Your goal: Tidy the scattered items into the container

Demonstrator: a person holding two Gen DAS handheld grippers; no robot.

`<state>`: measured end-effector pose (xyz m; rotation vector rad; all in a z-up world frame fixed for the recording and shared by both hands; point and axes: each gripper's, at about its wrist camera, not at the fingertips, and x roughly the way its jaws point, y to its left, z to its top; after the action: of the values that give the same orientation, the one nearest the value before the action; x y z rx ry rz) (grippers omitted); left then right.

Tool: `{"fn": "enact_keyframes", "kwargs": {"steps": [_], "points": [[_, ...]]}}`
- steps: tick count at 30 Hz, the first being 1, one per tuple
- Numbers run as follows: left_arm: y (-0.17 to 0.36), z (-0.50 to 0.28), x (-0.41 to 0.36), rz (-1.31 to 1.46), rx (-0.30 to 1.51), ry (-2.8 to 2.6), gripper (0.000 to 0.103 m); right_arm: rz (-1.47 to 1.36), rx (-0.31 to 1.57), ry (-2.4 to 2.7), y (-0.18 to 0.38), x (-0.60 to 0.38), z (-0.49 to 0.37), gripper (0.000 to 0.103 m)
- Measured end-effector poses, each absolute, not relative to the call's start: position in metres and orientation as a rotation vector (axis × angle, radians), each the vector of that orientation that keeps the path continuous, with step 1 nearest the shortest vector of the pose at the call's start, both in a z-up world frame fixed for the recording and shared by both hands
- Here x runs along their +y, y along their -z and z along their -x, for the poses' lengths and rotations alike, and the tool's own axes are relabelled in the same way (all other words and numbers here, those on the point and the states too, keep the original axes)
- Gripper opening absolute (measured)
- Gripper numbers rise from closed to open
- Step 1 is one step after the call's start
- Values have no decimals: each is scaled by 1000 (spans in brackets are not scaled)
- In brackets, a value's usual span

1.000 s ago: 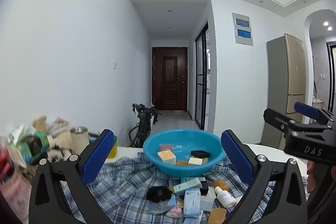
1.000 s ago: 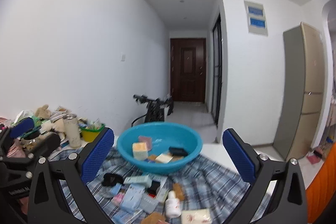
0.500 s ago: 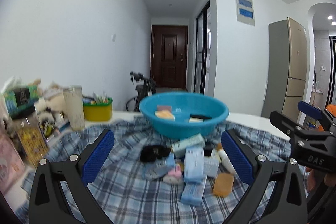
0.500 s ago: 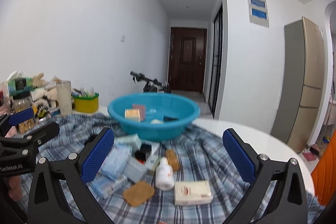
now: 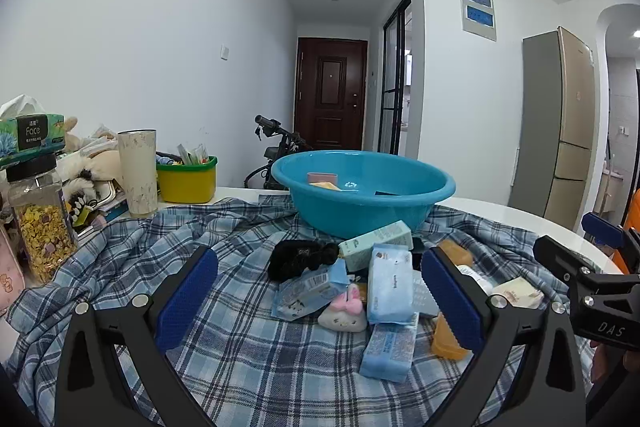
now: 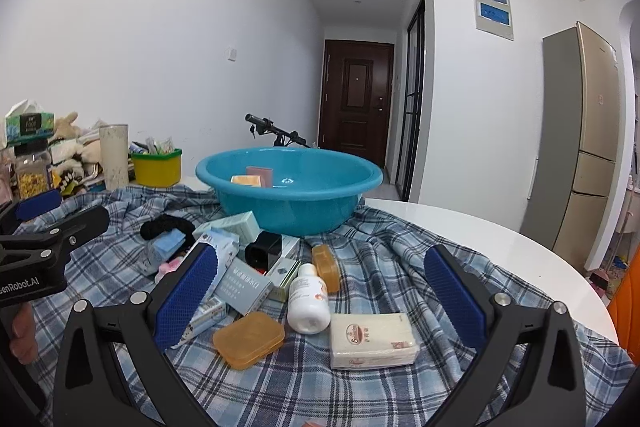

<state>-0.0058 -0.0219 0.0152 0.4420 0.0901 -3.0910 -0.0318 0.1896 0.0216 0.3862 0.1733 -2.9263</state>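
Observation:
A blue plastic basin [image 5: 362,195] [image 6: 288,201] stands on a plaid cloth and holds a few soap bars. In front of it lies a heap of small items: a black hair tie [image 5: 298,259], blue tissue packs [image 5: 390,283], a pink-eared toy [image 5: 345,313], an orange soap [image 6: 249,339], a white bottle [image 6: 309,301], a white wrapped soap [image 6: 373,335]. My left gripper [image 5: 320,301] hangs open low over the tissue packs and toy. My right gripper [image 6: 320,297] is open too, with the bottle and soaps between its fingers, touching nothing.
The plaid cloth [image 5: 224,327] covers a round white table [image 6: 480,235]. At the left stand a cereal jar [image 5: 42,223], a tissue box [image 5: 32,137], a tall cup [image 5: 138,171] and a yellow tub [image 5: 186,179]. A fridge [image 6: 580,143] stands at the right.
Both grippers have dropped lower and moved closer to the heap in front of the basin. The items now look larger between the fingers. Both stay open and empty.

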Motion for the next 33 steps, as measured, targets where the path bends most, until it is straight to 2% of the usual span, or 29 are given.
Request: {"fn": "enact_keyframes", "kwargs": {"steps": [5,15,33], "points": [[-6,10,-17,-446,49,3113,103,-385,189,2914,-17,186,32,103],[-2,16,-16,-474,38,3046,103,-474,74,2915,-10,199,43,103],[-3,13,-17,-442,36,3031,103,-457,52,2987,-13,205,38,103]]}}
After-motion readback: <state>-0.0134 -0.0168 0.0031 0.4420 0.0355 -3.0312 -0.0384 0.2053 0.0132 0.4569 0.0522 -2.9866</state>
